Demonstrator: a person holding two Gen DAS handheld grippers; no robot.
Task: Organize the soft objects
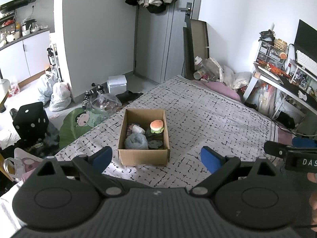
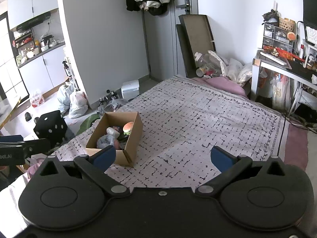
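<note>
An open cardboard box [image 1: 143, 156] stands on the patterned bedspread [image 1: 208, 119]. It holds several soft things: a burger plush [image 1: 157, 126], a pale blue-grey bundle [image 1: 136, 141] and dark pieces beside them. My left gripper [image 1: 156, 158] is open and empty, hovering just short of the box's near wall. In the right wrist view the box [image 2: 129, 147] sits to the left with the burger plush [image 2: 128, 128] inside. My right gripper [image 2: 163, 157] is open and empty above the bedspread [image 2: 198, 119], right of the box. The right gripper's tip shows in the left wrist view [image 1: 277, 148].
The floor left of the bed holds plastic bags [image 1: 59, 96], a black dice cushion [image 1: 30, 122], a green leaf mat [image 1: 79, 123] and a white bin [image 1: 116, 84]. A pink pillow [image 1: 221, 88] and bags lie at the bed's far end. A cluttered desk [image 1: 287, 79] stands on the right.
</note>
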